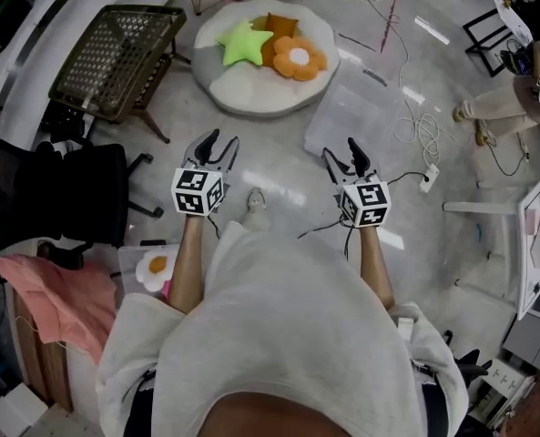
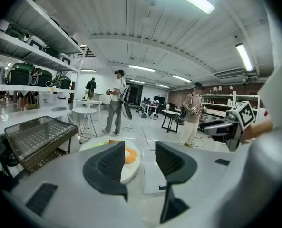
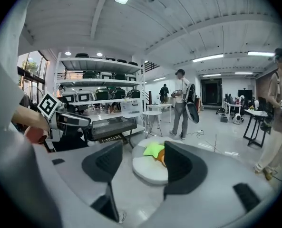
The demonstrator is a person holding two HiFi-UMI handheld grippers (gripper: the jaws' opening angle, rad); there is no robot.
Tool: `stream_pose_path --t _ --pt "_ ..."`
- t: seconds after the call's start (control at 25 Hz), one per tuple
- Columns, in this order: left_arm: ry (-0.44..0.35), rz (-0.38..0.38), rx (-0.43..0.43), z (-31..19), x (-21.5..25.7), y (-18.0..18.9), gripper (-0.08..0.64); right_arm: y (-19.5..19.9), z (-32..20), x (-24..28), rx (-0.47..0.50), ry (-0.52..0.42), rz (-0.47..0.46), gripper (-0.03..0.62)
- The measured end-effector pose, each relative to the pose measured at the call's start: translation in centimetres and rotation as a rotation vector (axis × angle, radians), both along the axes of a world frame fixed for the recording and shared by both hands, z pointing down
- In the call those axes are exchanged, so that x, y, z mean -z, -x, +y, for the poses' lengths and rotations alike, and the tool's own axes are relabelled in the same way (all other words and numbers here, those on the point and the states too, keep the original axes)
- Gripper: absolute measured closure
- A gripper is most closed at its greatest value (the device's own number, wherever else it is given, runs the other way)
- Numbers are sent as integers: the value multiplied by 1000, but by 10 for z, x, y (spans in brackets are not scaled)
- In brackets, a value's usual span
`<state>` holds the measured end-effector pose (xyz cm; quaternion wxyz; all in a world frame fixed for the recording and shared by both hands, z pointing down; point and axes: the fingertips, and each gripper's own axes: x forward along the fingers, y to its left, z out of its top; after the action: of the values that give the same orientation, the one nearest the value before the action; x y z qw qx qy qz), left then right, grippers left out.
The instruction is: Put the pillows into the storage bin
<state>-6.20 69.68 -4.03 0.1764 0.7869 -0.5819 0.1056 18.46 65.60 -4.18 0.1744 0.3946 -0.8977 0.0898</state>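
On the floor (image 1: 283, 167) a round cushion (image 1: 251, 94) is placed ahead, and three pillows are laid on it: the star pillow (image 1: 242, 44) at the left, the flower pillow (image 1: 299, 59) at the right, the square pillow (image 1: 282, 25) behind them. The storage bin (image 1: 356, 116) is set just right of the cushion, the wire basket (image 1: 115, 48) to its left, and a chair (image 1: 56, 194) nearer than the basket.

Soft, matt plush cloth covers the green star pillow (image 1: 243, 44) and the flower pillow (image 1: 298, 59). The storage bin (image 1: 359, 115) is clear plastic, the floor (image 1: 279, 185) smooth and glossy, and the mesh basket (image 1: 115, 53) looks like metal wire.
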Motion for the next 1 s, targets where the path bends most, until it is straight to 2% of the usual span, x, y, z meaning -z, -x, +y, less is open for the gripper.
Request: stream_pose_path --t 0.2,0.4,0.8,1.0 --pt "-8 0 8 -66 0 51 367 41 -68 2 -9 -7 15 339" --pt "-8 -6 -2 -115 -2 80 367 70 -115 0 -19 -13 17 342" --pt "41 -16 -42 -168 -18 97 367 83 -156 -27 -45 60 35 345" --pt "63 -19 -50 -210 -29 101 367 91 -196 -41 -37 84 34 347"
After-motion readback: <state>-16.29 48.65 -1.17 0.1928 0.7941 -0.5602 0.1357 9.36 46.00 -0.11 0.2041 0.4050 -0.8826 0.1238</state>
